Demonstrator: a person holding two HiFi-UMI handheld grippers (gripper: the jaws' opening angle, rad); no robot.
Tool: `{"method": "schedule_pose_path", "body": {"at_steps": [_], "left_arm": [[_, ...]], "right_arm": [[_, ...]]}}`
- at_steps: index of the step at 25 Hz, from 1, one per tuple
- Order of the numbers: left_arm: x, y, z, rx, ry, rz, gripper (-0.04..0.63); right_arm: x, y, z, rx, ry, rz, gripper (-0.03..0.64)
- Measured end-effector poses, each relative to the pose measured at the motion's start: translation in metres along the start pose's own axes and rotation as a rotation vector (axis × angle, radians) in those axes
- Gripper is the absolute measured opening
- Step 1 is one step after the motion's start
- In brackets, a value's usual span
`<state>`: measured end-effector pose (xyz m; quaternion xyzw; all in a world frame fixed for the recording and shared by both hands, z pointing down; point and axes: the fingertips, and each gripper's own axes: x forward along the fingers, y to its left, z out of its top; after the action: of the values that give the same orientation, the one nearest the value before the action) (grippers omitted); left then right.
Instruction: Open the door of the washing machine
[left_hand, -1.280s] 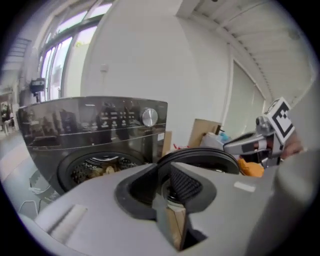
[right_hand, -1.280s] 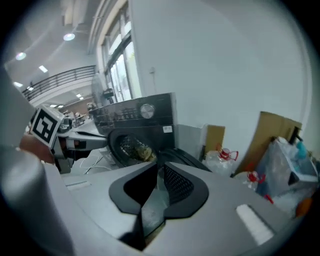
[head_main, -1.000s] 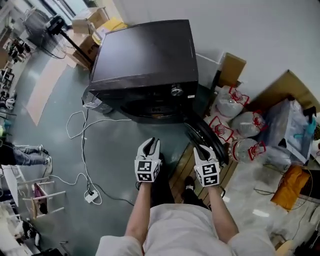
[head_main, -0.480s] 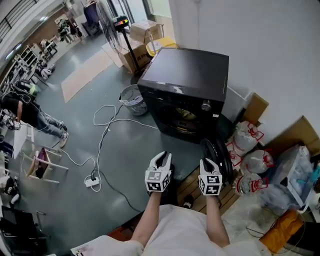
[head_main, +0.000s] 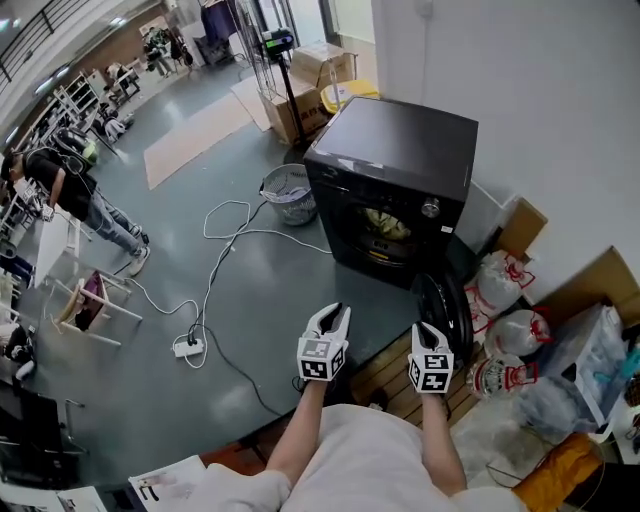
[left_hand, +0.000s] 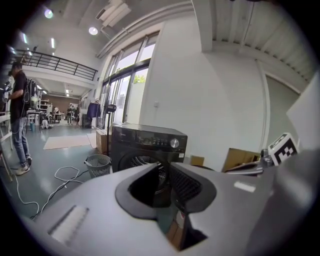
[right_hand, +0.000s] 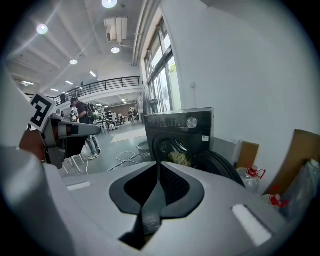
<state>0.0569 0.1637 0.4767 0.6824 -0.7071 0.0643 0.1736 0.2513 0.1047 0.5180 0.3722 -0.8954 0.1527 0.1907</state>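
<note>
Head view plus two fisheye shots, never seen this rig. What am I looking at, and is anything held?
No robot arm: a person holds a two-jaw gripper in each hand. The head view looks down from the person's head at the left gripper and right gripper. The other two cameras ride on the grippers and look along their jaws. Ahead stands a black washing machine, door swung open, laundry inside. A cable and a wire basket are on the floor. Left jaws apart, right jaws together; nothing held.
</note>
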Motion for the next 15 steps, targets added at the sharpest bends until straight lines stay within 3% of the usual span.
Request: {"method": "schedule_pose_path", "body": {"at_steps": [5, 7, 15], "left_arm": [[-0.003, 0.0, 0.004, -0.009, -0.025, 0.006, 0.109], [-0.005, 0.0, 0.004, -0.009, -0.025, 0.0, 0.057], [0.001, 0.01, -0.002, -0.01, 0.013, 0.002, 0.057]], "right_arm": [[0.001, -0.002, 0.0, -0.005, -0.002, 0.013, 0.0], [0.003, 0.001, -0.003, 0.002, 0.006, 0.025, 0.0], [0.022, 0.0, 0.008, 0.001, -0.001, 0.043, 0.0]]}}
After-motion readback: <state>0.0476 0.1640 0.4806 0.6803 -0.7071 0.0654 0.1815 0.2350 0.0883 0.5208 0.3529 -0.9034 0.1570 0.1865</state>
